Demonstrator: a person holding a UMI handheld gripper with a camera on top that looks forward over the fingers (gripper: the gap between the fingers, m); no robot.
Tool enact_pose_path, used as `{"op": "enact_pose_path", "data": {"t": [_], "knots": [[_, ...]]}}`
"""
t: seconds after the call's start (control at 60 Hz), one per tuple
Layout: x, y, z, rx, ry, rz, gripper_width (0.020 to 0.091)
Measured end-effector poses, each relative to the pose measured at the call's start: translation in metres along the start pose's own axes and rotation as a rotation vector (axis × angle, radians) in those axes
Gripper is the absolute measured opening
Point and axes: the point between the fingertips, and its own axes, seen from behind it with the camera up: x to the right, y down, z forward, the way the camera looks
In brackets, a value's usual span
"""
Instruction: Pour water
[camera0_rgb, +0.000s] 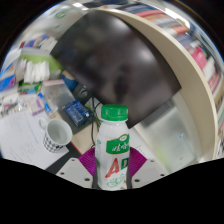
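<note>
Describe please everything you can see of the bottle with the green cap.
The bottle is white, plastic by its look, with a green screw cap on top and a label printed in green with large red letters. It stands upright, cap closed. It sits between the two fingers of the tool, whose purple pads are at its lower sides; whether they press on it cannot be told. Its base is hidden. A white cup stands apart on the cluttered table, to its side.

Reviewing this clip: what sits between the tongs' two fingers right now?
In the gripper view, a white bottle with a green cap stands between the pink pads of the tongs. A white cup sits off to its side, not between them.
</note>
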Motion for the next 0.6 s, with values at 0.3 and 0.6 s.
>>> {"op": "enact_pose_path", "data": {"t": [0.3, 0.6], "knots": [[0.013, 0.041, 0.007, 0.110, -0.024, 0.759, 0.0389], [-0.031, 0.067, 0.045, 0.163, -0.040, 0.826, 0.0388]]}}
